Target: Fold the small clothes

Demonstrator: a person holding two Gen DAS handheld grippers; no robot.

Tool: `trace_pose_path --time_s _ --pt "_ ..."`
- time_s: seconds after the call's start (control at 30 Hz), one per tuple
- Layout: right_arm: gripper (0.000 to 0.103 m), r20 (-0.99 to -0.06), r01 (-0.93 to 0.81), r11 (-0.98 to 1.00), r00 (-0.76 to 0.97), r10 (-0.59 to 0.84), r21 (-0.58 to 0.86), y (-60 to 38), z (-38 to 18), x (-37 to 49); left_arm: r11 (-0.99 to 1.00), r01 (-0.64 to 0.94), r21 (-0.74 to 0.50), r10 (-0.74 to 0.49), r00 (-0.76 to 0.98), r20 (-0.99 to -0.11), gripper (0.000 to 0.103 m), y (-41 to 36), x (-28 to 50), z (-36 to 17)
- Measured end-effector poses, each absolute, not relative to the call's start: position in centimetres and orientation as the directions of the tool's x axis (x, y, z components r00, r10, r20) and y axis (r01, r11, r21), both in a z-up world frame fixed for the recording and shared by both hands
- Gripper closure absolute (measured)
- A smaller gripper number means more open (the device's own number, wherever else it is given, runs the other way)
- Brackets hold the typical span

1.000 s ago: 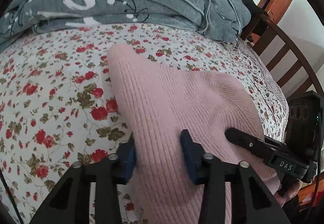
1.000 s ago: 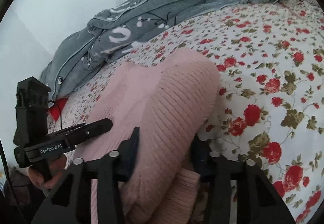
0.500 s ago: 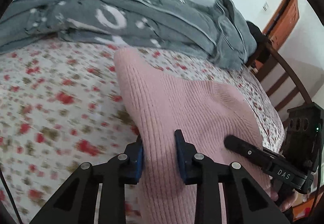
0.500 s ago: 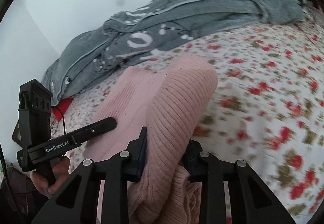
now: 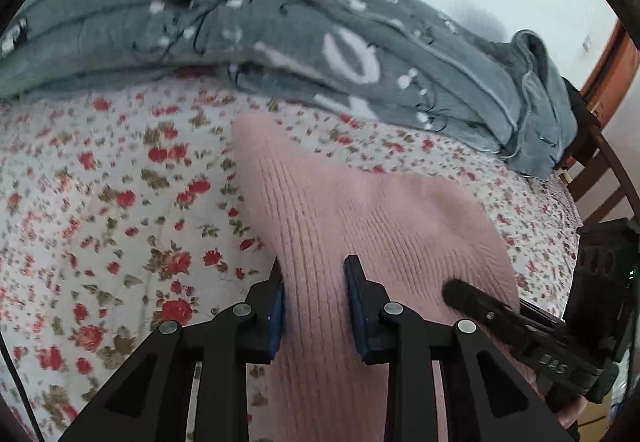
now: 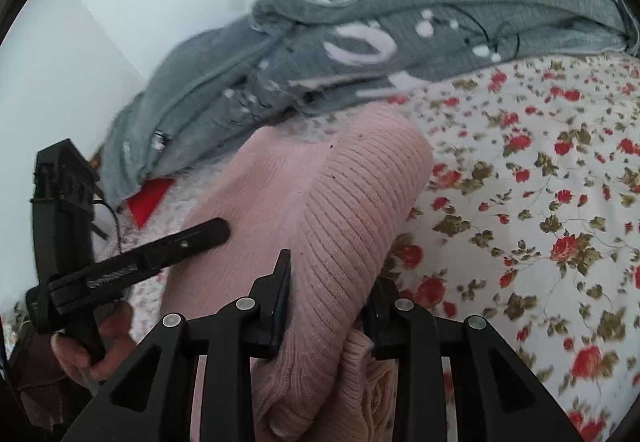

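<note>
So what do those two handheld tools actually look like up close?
Both are matte black. The left tool has two angular arms with silver rivets and blue pads inside the fingertips. The right tool is built the same way. Seen from the side, each has a long black finger with small white lettering, a boxy black body and a handle. A thin black cable runs off the left one.

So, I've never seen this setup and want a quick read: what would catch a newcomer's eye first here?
First the pink ribbed knit garment, draped down the middle of the bed and pinched in both the left gripper and right gripper. Under it lies a white bedsheet with red roses. A rumpled grey blanket is heaped along the far edge against the wall.
</note>
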State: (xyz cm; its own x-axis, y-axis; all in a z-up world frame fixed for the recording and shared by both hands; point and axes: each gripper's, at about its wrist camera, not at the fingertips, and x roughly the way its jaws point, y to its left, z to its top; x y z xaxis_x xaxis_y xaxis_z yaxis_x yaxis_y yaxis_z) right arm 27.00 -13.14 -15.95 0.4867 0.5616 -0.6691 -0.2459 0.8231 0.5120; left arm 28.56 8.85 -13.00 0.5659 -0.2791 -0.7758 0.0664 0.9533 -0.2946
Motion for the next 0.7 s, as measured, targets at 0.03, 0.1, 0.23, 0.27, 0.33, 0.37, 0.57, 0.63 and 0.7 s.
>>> trace_pose_path --time_s 0.03,0.1,0.23,0.27,0.33,0.37,0.57,0.63,0.7 --pt "0.07 -0.689 -0.233 0.839 0.484 0.539 0.492 -13.1 -16.7 27.4 0.955 0.066 -0.29 -0.275 0.564 -0.778 0.073 8.6 28.6 -13.5" --pt "0.064 -0.726 -0.209 0.866 0.477 0.496 0.455 -13.3 -18.2 27.9 0.962 0.072 -0.262 -0.255 0.57 -0.781 0.069 7.7 28.5 -14.2" --pt "0.05 -0.756 -0.216 0.903 0.495 0.428 0.371 -13.2 -17.4 27.8 0.977 0.093 -0.19 -0.208 0.581 -0.787 0.061 7.0 27.9 -13.7" --pt "0.05 -0.759 -0.222 0.916 0.512 0.402 0.334 -13.3 -16.5 27.6 0.976 0.096 -0.193 -0.212 0.584 -0.783 0.06 7.2 27.7 -13.5" --pt "0.05 -0.742 -0.229 0.925 0.553 0.38 0.304 -13.8 -15.1 26.6 0.975 0.1 -0.197 -0.218 0.596 -0.773 0.059 7.9 26.9 -12.8" --pt "0.05 -0.72 -0.23 0.931 0.591 0.364 0.283 -14.0 -14.1 25.6 0.975 0.099 -0.199 -0.218 0.604 -0.767 0.058 8.3 26.5 -12.5" --pt "0.05 -0.63 -0.292 0.938 0.698 0.342 0.186 -13.2 -11.9 19.6 0.964 0.117 -0.239 -0.259 0.62 -0.741 0.056 9.3 24.2 -11.1" --pt "0.058 -0.635 -0.314 0.937 0.695 0.336 0.152 -12.4 -12.5 18.3 0.962 0.133 -0.238 -0.268 0.619 -0.738 0.055 9.0 23.1 -10.9" --pt "0.078 -0.669 -0.315 0.944 0.681 0.299 0.101 -11.6 -14.0 17.6 0.96 0.145 -0.241 -0.278 0.614 -0.739 0.055 8.6 22.0 -11.0"
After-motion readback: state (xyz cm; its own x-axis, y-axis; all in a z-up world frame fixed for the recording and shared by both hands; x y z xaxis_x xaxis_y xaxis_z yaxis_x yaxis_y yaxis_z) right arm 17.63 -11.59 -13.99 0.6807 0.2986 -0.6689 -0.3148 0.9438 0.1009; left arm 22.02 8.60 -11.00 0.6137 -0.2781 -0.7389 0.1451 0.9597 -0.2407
